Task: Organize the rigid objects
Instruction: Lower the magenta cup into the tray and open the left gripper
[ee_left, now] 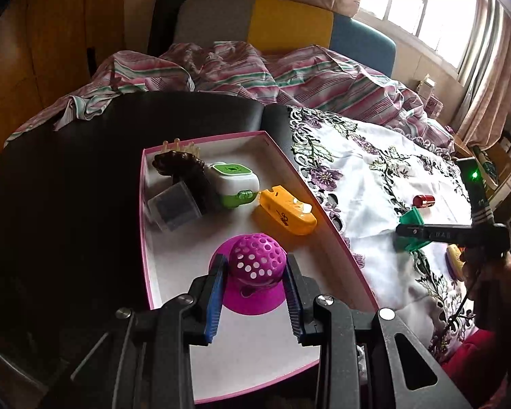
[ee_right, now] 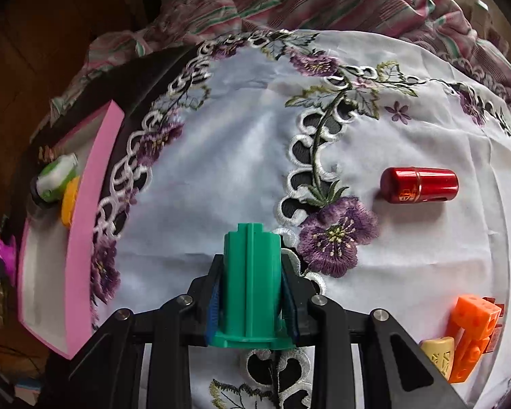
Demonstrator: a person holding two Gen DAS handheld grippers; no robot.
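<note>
My left gripper (ee_left: 256,261) is shut on a magenta perforated dome with a round brim (ee_left: 255,264), held low inside the pink-rimmed white box (ee_left: 310,201). Farther back in that box lie an orange case (ee_left: 286,213), a green-and-white device (ee_left: 233,184), a small grey translucent box (ee_left: 173,208) and a dark brown brush (ee_left: 180,167). My right gripper (ee_right: 252,266) is shut on a green ribbed plastic cylinder (ee_right: 252,279), just above the white embroidered cloth (ee_right: 221,153). A red cylinder (ee_right: 419,184) lies on its side to the right. An orange holed block (ee_right: 473,334) and a cream piece (ee_right: 437,354) sit at the near right.
The box (ee_right: 85,238) rests on a black tabletop (ee_left: 85,170) left of the cloth. Striped bedding (ee_left: 221,71) is bunched along the table's far edge, with colourful chair backs (ee_left: 289,24) behind it. A bright window (ee_left: 419,3) is at the back right.
</note>
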